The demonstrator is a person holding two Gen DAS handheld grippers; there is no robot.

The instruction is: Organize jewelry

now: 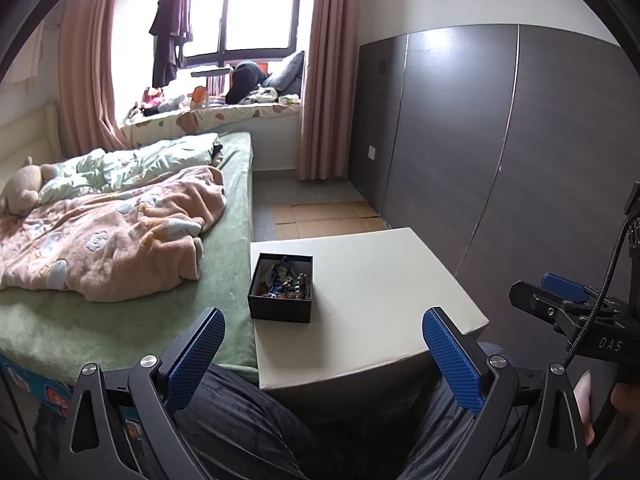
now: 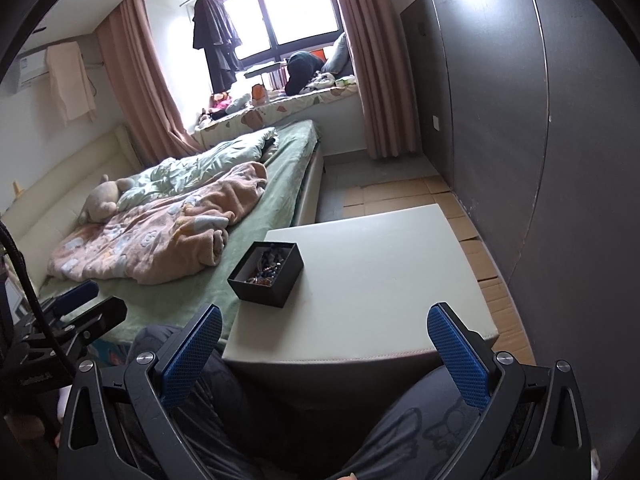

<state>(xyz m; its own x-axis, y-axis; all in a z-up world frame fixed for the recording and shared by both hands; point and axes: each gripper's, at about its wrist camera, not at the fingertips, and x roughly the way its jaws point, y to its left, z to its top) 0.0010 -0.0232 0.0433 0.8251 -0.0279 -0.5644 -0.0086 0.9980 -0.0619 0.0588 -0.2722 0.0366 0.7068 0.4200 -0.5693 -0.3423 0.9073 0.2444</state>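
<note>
A small black box [image 1: 280, 294] holding a heap of beaded jewelry [image 1: 285, 280] stands at the left edge of a white padded table [image 1: 372, 292]. It also shows in the right wrist view [image 2: 266, 278], with the jewelry [image 2: 266, 268] inside, on the table [image 2: 380, 272]. My left gripper [image 1: 322, 334] is open and empty, held back from the table's near edge above my lap. My right gripper [image 2: 326, 332] is open and empty, likewise short of the near edge. The right gripper also shows at the right of the left wrist view [image 1: 560, 300].
A bed [image 1: 132, 240] with a green sheet, a pink blanket and a plush toy touches the table's left side. A dark grey wardrobe wall [image 1: 520, 160] runs along the right. Cardboard sheets [image 1: 324, 220] lie on the floor behind the table. A cluttered window seat [image 1: 224, 108] is far back.
</note>
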